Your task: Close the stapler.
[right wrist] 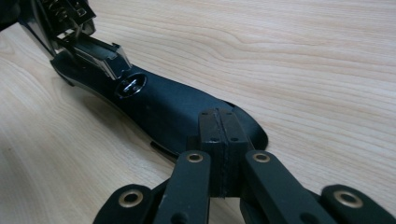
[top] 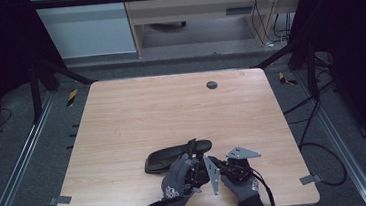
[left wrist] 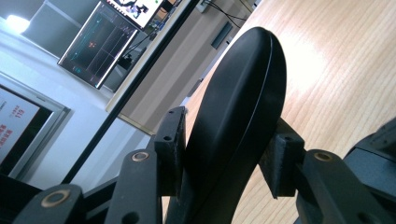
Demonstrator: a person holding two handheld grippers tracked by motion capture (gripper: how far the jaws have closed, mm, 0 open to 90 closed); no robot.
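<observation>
long black plastic mirror-like housing (top: 178, 155) lying near edge of pale wooden table (top: 136, 112), middle-right | left gripper (left wrist: 224, 154) clamped across its rounded end, pads on both sides | right gripper (right wrist: 219, 140) pinched together, tips just above housing's tapered end (right wrist: 163, 105) | writing: red characters on far wall sign (left wrist: 14, 119), too blurry to read

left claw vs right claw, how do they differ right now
The left claw stands apart, its pads pressed on either side of the black oblong case; the right claw is fully shut, pad against pad, with nothing between. The left claw grips the case; the right claw's closed tips sit over the case's end, and contact is unclear. Both are black, two-jawed and hand-held over the wooden table.
</observation>
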